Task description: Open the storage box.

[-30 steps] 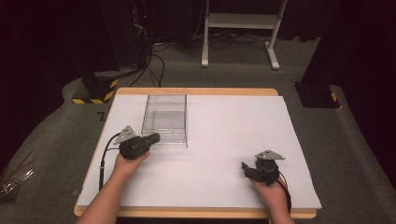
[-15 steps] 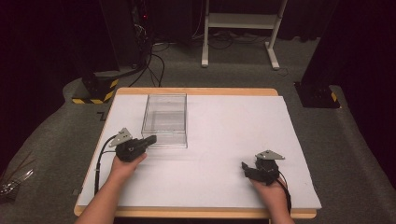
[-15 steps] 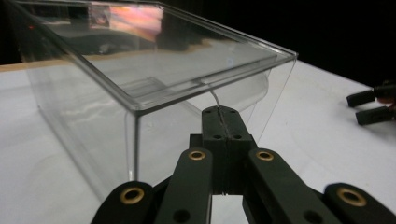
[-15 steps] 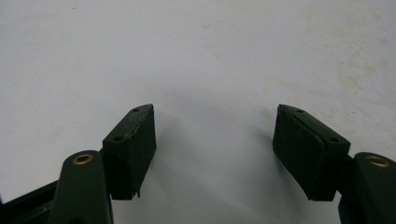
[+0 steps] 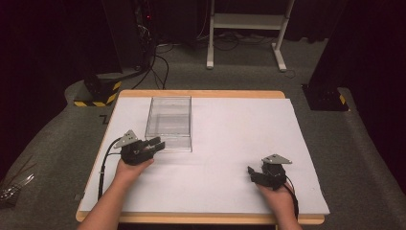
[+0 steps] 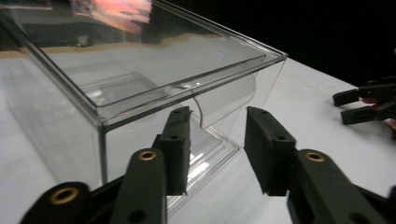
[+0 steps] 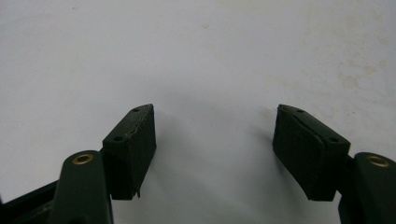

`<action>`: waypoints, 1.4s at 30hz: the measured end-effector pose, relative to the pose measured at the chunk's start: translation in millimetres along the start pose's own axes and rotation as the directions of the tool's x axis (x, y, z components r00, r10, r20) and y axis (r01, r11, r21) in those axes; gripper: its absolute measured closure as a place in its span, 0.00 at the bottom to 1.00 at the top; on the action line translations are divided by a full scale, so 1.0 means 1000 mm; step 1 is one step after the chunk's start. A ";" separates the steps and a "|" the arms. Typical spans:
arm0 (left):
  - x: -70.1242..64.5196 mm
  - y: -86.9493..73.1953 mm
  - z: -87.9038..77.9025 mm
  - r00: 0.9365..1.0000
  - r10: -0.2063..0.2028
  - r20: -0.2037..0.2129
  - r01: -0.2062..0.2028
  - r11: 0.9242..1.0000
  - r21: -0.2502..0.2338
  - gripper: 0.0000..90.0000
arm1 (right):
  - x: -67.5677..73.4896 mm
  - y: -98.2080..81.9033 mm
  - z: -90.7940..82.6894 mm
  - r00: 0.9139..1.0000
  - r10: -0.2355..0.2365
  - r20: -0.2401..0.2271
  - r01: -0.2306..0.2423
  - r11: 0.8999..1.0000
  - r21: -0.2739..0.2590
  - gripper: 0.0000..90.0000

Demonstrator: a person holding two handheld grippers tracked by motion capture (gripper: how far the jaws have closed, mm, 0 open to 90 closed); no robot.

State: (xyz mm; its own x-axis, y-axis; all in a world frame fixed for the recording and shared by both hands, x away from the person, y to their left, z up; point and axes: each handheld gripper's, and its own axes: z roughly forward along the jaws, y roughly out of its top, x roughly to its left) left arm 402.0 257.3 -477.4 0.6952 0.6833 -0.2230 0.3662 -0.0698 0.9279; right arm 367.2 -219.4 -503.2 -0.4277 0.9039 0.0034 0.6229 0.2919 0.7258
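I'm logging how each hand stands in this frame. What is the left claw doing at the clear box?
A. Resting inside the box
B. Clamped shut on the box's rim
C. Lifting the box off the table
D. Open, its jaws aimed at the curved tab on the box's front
D: in the left gripper view the left claw stands open with a gap between its jaws, pointed at the curved tab of the clear box, which sits on the table.

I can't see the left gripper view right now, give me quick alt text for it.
The left gripper, jaws open, points at the near end of a clear plastic box on the white table, with the box's curved front tab just beyond the gap between the jaws, not yet gripped. The right gripper sits far off at the right edge.
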 end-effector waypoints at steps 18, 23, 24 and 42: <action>0.003 0.000 0.009 1.000 0.017 0.025 -0.017 1.000 0.002 0.85 | -0.001 0.000 0.000 1.000 0.006 -0.005 -0.006 1.000 -0.001 0.34; 0.002 -0.001 0.008 0.999 0.027 0.040 -0.027 1.000 0.005 0.86 | -0.001 0.000 0.000 1.000 0.006 -0.005 -0.006 1.000 -0.001 0.34; 0.002 -0.001 0.007 0.999 0.028 0.039 -0.028 1.000 0.005 0.86 | -0.001 0.000 0.000 1.000 0.006 -0.005 -0.006 1.000 -0.001 0.34; -0.006 -0.008 -0.005 0.996 0.038 0.075 -0.038 0.999 -0.002 0.89 | -0.001 0.000 0.000 1.000 0.005 -0.005 -0.005 1.000 -0.001 0.34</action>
State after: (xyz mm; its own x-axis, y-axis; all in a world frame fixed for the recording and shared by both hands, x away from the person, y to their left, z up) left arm 391.5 257.0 -482.3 0.7531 0.6239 -0.2088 0.3378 -0.0943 0.9365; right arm 367.2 -220.0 -503.1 -0.4278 0.9038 0.0111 0.6246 0.2867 0.7264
